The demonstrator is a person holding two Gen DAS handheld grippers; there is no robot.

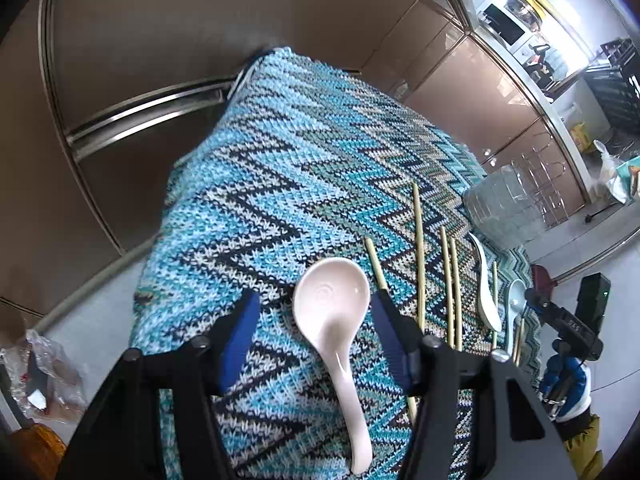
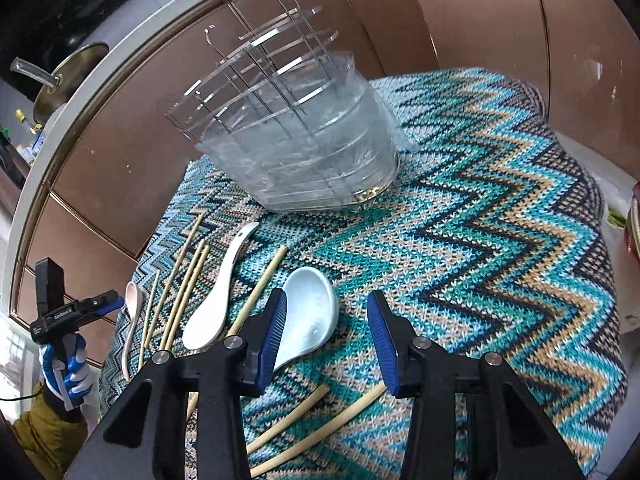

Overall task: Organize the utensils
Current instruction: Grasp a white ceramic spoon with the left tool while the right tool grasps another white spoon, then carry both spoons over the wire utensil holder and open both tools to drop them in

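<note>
A pink-white ceramic spoon (image 1: pixel 334 320) lies on the zigzag knitted cloth (image 1: pixel 280 168), bowl away from me, between the fingers of my open left gripper (image 1: pixel 314 312). Several bamboo chopsticks (image 1: pixel 419 256) lie to its right. My right gripper (image 2: pixel 326 312) is open over a pale blue spoon (image 2: pixel 308 312), whose bowl sits by the left finger. A white spoon (image 2: pixel 216 304) and more chopsticks (image 2: pixel 180 292) lie to the left. Two chopsticks (image 2: pixel 316 428) pass under the right gripper. A clear utensil holder (image 2: pixel 304 148) with wire dividers stands behind them.
Brown cabinet doors (image 2: pixel 480 12) with metal trim stand behind the table. The cloth (image 2: pixel 500 260) hangs over the table edges. The left gripper (image 2: pixel 76 312), held in a blue glove, shows at the left of the right wrist view. Kitchen clutter (image 1: pixel 528 20) fills the far right counter.
</note>
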